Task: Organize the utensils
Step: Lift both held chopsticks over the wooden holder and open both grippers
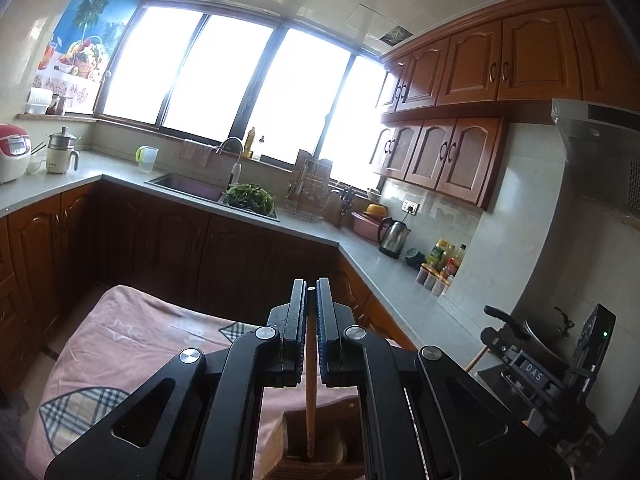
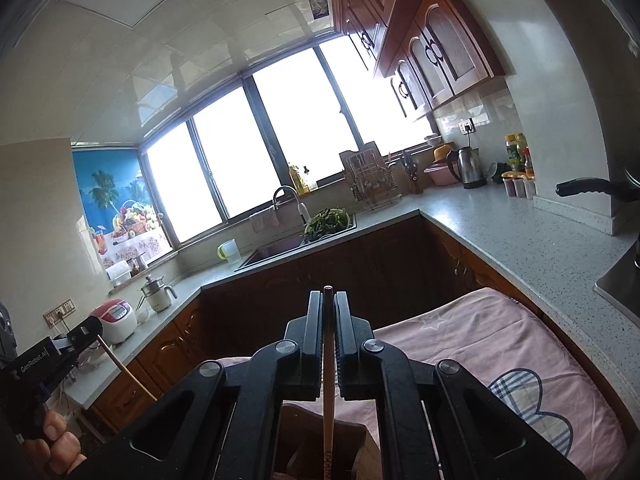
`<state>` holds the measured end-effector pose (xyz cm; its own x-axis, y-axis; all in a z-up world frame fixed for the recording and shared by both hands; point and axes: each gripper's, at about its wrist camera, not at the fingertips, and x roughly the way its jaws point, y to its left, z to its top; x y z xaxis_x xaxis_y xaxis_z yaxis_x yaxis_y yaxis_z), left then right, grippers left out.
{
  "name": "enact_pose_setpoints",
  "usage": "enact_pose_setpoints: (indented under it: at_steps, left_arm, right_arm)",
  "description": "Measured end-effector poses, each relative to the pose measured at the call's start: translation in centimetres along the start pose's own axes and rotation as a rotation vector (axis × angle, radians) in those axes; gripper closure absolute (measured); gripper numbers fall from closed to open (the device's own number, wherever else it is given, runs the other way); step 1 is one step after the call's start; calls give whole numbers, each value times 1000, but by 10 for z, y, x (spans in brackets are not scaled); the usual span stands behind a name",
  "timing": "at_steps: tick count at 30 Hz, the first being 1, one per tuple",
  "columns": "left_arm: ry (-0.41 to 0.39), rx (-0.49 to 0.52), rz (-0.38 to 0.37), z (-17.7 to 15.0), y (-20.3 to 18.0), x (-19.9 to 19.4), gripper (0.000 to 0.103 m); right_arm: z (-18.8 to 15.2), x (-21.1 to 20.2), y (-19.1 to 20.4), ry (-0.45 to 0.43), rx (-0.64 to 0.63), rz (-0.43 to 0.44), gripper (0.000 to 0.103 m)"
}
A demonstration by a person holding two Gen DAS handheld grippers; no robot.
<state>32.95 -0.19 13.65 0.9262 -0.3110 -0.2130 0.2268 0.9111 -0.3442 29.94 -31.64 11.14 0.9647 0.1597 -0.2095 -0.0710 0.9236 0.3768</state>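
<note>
My left gripper (image 1: 311, 289) is shut on a light wooden chopstick (image 1: 310, 396) that hangs down between its pads, its lower end inside a wooden utensil holder (image 1: 289, 436) below. My right gripper (image 2: 328, 292) is shut on a darker chopstick (image 2: 328, 408), whose lower end also reaches into the wooden holder (image 2: 296, 424). In the right wrist view, the left gripper (image 2: 86, 330) shows at the far left with its chopstick (image 2: 128, 370) slanting down, held by a hand (image 2: 56, 440). In the left wrist view, the right gripper (image 1: 504, 342) appears at the right edge.
A pink cloth (image 1: 132, 340) with plaid shapes covers the surface under the holder. A grey L-shaped counter (image 1: 384, 264) carries a sink (image 1: 188, 186) with greens, a dish rack (image 1: 310, 188), a kettle (image 1: 394, 236), bottles (image 1: 444, 258) and a rice cooker (image 1: 12, 152). Wooden cabinets hang above.
</note>
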Motion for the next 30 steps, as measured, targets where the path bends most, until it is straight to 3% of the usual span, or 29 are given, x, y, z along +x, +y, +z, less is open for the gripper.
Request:
enact_pose_setpoints:
  at_steps: [9,15,23,30]
  left_arm:
    - [80,-92,66,-48,25,63,99]
    - [122,-98,81,-80,28,80,99]
    - [159,-31,88,-91,16,91,98]
    - [184,-31,72,-88,16,90,98]
  right_arm:
    - [-44,45,-29,14,83,-21,98]
    - [-72,65,-35,58,105,-36,98]
    - [-86,69,-39,88,108,-39,98]
    - [-85,73,-36,126,105,-35,93]
